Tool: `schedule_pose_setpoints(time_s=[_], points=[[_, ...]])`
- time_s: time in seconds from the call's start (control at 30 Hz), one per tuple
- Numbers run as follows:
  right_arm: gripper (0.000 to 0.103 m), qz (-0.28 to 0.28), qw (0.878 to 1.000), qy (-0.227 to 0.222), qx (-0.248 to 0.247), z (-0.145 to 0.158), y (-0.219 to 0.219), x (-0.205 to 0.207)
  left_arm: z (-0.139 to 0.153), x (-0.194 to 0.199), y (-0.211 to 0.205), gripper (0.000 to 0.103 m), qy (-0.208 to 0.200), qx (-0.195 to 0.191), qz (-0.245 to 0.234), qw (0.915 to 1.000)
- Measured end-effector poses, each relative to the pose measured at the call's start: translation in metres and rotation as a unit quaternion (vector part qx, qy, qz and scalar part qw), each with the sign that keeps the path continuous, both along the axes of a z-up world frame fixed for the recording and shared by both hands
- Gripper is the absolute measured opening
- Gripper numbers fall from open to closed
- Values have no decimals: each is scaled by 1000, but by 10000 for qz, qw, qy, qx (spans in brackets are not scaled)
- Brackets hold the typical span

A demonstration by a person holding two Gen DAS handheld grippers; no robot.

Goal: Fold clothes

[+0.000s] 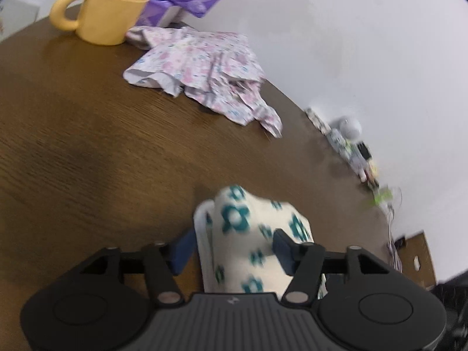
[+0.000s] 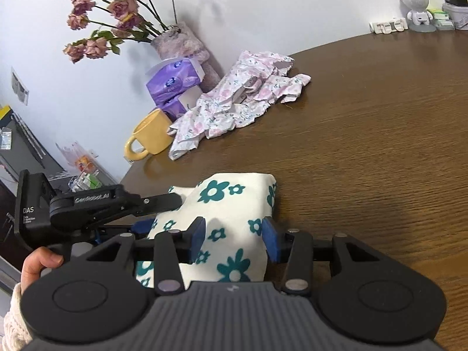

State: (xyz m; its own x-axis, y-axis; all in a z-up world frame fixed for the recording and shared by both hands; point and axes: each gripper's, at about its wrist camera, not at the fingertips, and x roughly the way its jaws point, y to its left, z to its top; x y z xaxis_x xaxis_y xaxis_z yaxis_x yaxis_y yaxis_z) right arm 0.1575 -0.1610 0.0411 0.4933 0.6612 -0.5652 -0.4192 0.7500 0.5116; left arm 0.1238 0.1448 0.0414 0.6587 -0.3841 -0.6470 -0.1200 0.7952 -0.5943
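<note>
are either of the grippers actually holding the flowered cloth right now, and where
Neither hand-held gripper appears to grip it. The folded flowered cloth lies between the pads of the left hand-held gripper and right hand-held gripper, whose jaws stand open at its near end.

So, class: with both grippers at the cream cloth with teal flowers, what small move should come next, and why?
Probably draw both grippers back off the cream floral cloth. It already lies folded, and the left gripper and right gripper straddle it with their pads apart; the pink floral garment is still crumpled.
</note>
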Motion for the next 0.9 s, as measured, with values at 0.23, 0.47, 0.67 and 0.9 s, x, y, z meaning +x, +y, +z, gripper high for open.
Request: schedule_pose_setpoints(time_s=[0.23,0.47,0.67,0.9], points=[[45,182,9997,171,61,-5,-16,-8,9,-29,-25,64,-26,485,-790,9957],[43,500,9984,248,99,-9,-12,-9,9,-41,-37,55,-107,800,-1339,9877],[30,767,9967,269,5,-5,-11,-6,9,-38,-36,43,-118,874,-1582,9835],[32,715,9967,375,20,-5,-13,-4,12,-42,-34,53,-125,810,-1570,9842]])
